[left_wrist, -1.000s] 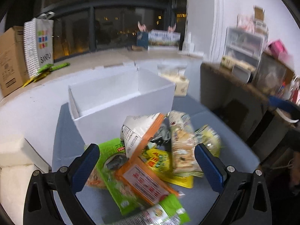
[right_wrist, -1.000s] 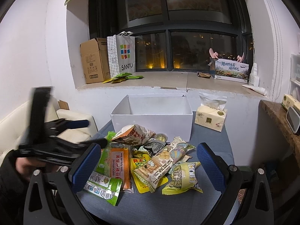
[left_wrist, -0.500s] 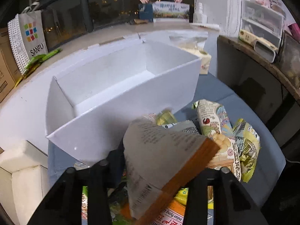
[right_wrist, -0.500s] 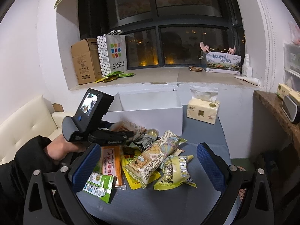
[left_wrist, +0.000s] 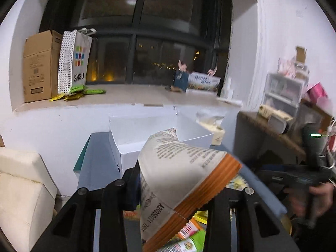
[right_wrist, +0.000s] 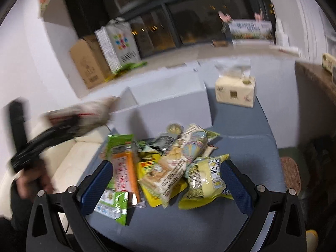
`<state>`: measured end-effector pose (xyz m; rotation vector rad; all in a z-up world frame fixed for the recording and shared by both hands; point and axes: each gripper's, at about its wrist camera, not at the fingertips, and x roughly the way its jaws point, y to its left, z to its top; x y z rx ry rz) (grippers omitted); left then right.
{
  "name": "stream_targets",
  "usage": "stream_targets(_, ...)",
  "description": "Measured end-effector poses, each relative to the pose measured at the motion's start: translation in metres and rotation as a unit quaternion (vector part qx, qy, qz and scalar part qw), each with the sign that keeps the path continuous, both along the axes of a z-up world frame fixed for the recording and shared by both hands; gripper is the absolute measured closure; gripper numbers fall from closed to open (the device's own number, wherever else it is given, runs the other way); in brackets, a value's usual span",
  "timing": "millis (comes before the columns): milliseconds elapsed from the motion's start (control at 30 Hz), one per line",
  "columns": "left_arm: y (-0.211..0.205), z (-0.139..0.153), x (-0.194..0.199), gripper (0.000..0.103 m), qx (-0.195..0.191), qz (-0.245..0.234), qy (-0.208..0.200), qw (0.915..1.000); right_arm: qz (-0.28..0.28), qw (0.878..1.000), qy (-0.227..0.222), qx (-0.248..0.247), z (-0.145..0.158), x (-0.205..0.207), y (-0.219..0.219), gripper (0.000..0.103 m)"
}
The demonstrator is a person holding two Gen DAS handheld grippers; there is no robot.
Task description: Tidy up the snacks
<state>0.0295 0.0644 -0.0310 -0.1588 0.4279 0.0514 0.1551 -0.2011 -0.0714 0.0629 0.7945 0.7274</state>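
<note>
From the left wrist, the left gripper (left_wrist: pixel 176 191) has just closed its fingers and pinches a white snack bag with an orange edge (left_wrist: pixel 180 176), lifted in front of the open white box (left_wrist: pixel 159 130). The other hand (left_wrist: pixel 315 197) holds its tool at the right.

From the right wrist, the right gripper (right_wrist: pixel 166 180) hovers with fingers spread above the pile of snack packets (right_wrist: pixel 168 163) on the blue bench (right_wrist: pixel 241 147), touching none. At the left, blurred, the lifted bag (right_wrist: pixel 84 113) hangs beside the box (right_wrist: pixel 168 107). A tissue pack (right_wrist: pixel 235 90) stands beyond.
</note>
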Motion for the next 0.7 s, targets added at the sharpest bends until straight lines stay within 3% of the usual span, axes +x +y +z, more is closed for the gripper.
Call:
stream_targets(167, 0.002, 0.004, -0.032, 0.063, -0.015, -0.004, -0.017, 0.9997, -0.004, 0.998, 0.062, -0.027, -0.032, 0.048, 0.027, 0.0)
stream_targets(333, 0.006, 0.001, -0.049, 0.063, -0.024, -0.001, -0.021, 0.9995, -0.001, 0.994, 0.091, -0.063, -0.06, 0.08, 0.055, 0.0)
stream_targets(433, 0.01, -0.002, -0.052, 0.063, -0.032, 0.002, -0.019, 0.9993, 0.006, 0.991, 0.118, -0.061, -0.071, 0.094, 0.066, 0.001)
stream_targets(467, 0.012, -0.003, -0.053, 0.063, -0.032, 0.006, -0.019, 0.9993, 0.003, 0.99, 0.131, -0.059, -0.076, 0.099, 0.069, 0.005)
stream_targets(533, 0.014, -0.005, -0.054, 0.063, -0.036, 0.007, -0.018, 0.9992, 0.003, 0.988, 0.135, -0.075, -0.081, 0.104, 0.074, 0.03)
stream_targets(567, 0.015, -0.005, -0.054, 0.063, -0.036, 0.009, -0.019, 0.9991, 0.006, 0.987, 0.134, -0.093, -0.083, 0.106, 0.078, 0.05)
stream_targets(700, 0.015, -0.007, -0.055, 0.063, -0.04, 0.009, -0.019, 0.999, 0.02, 0.988, 0.133, -0.08, -0.081, 0.104, 0.075, 0.074)
